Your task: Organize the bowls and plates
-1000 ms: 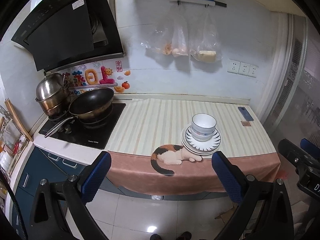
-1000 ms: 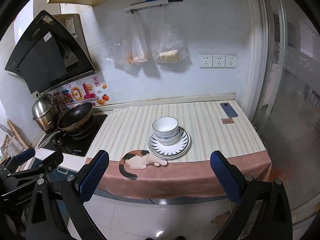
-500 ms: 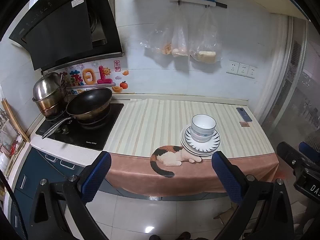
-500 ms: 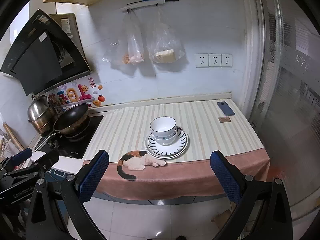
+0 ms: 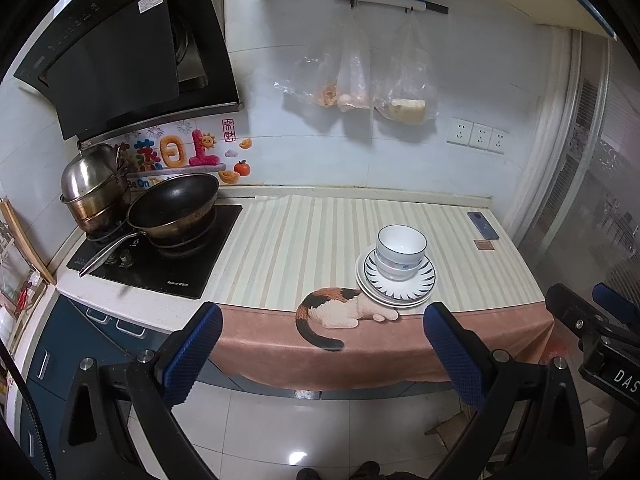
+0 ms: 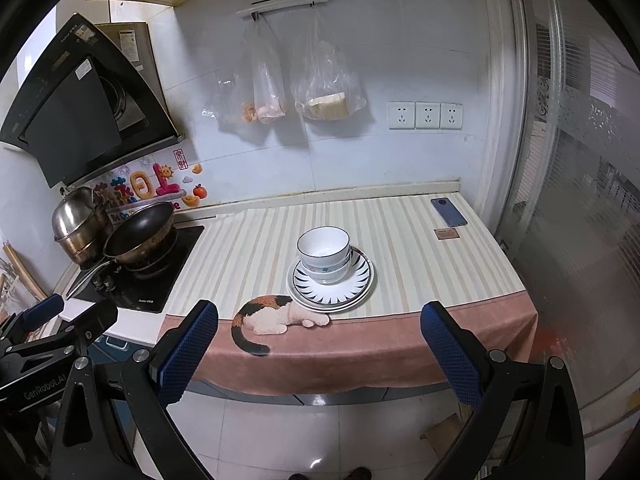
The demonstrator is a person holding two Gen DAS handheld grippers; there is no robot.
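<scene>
The bowls [image 6: 324, 254], two nested one inside the other, sit on the stack of plates [image 6: 362, 280] near the front edge of the worktop [image 6: 420, 264], and everything else is placed here relative to that stack. The plates look like two or three, the top one with a dark ray pattern around its rim; the exact count is hard to read from this far off. Touching the stack's front-left edge is the cat picture [image 5: 340, 312] printed on the striped cloth [image 5: 288, 240] that covers the worktop. Behind and to the right of the stack lies a phone [image 6: 449, 212]; well to its left stand the frying pan [image 5: 174, 204] and steel pots [image 5: 94, 188] on the hob.

Both grippers hang out over the floor, well short of the stack. The left gripper [image 5: 320, 350] has its jaws wide apart and holds nothing; the right gripper [image 6: 318, 350] is likewise spread and empty.

The dishes already look gathered, so the step is probably either finished or just starting. If the bowls are to come off, a good approach is level from the front, one blue pad inside and one outside the top bowl's rim, then a straight lift so the lower bowl does not drag or tip the plates.
</scene>
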